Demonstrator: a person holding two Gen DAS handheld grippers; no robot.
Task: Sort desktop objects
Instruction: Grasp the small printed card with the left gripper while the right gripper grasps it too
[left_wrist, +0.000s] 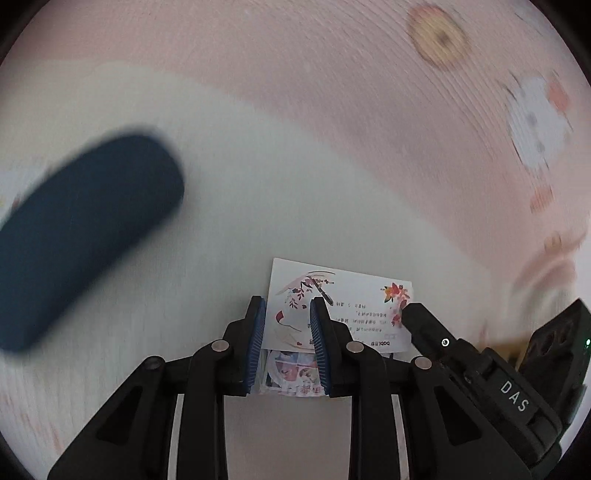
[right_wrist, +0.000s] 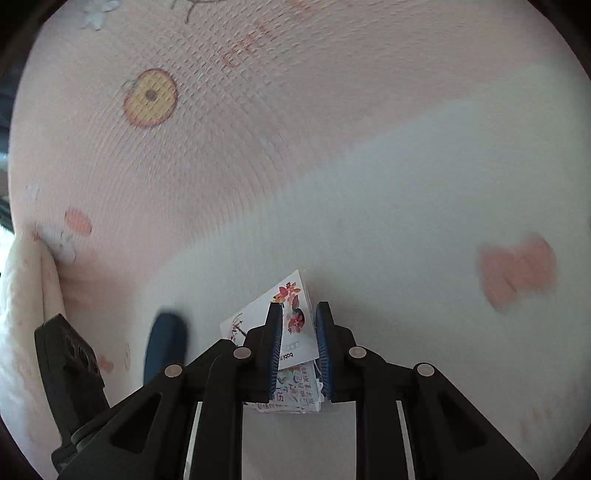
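Left wrist view: your left gripper (left_wrist: 287, 325) and right gripper (right_wrist: 298, 328), tilted down, both clench the white flower-printed paper card pack (left_wrist: 343, 306) above the pink-and-cream patterned cloth (left_wrist: 295, 110); a dark blue oblong case (left_wrist: 85, 236) lies left.

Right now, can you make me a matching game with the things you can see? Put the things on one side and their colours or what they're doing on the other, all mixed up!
Things:
1. card stack
2. case
3. apple picture
4. cloth

Descriptions:
A. dark blue, lying to the left gripper's left
B. yellow with a red edge, printed on the cloth
C. pink and white, covering the surface underneath
D. white with red flowers, pinched by the left gripper and the right gripper

Pairs: 1-D, 2-A, 3-B, 4-C
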